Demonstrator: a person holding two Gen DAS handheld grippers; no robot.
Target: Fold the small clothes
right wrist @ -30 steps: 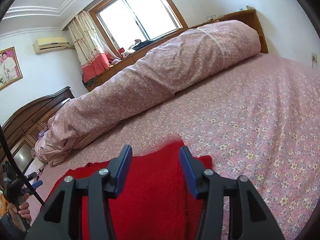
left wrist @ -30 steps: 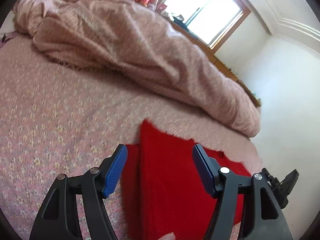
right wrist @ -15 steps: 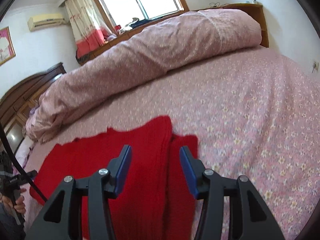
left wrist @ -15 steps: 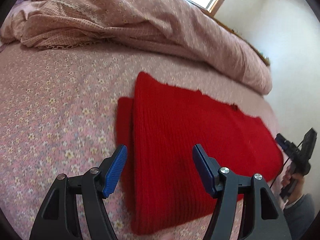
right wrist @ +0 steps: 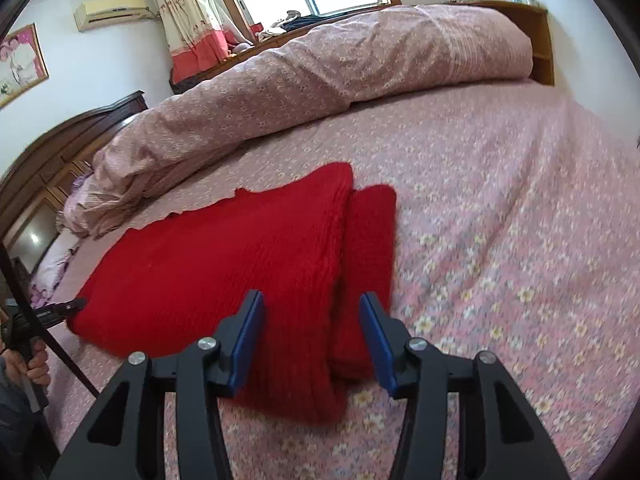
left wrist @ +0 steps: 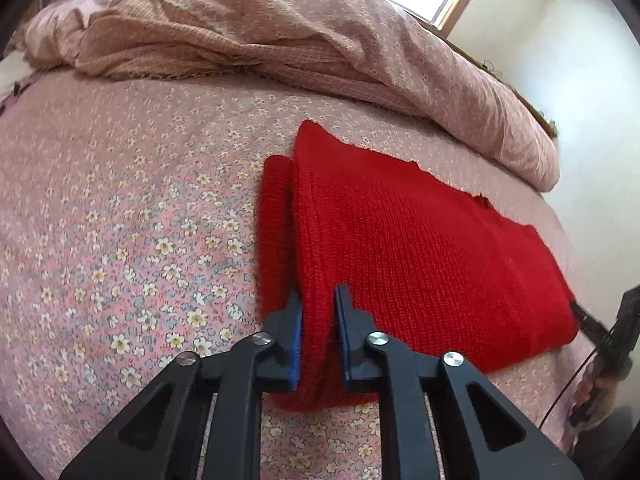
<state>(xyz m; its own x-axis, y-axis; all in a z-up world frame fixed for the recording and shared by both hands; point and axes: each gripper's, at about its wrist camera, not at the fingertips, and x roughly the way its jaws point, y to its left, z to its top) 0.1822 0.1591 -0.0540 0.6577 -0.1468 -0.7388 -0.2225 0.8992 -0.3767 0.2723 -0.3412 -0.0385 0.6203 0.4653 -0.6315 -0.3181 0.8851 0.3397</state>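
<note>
Left wrist view: left gripper (left wrist: 318, 322) pinches the near folded edge of the red knit (left wrist: 420, 248) on the flowered bedspread (left wrist: 120, 220). Right gripper (right wrist: 312, 332) gapes wide over the knit's other end, holding nothing.

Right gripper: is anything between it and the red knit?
Nothing visible. The open right gripper hangs over the near edge of the red knit, pads either side of the fold, with no other object between. The left gripper already pinches the opposite end.
</note>
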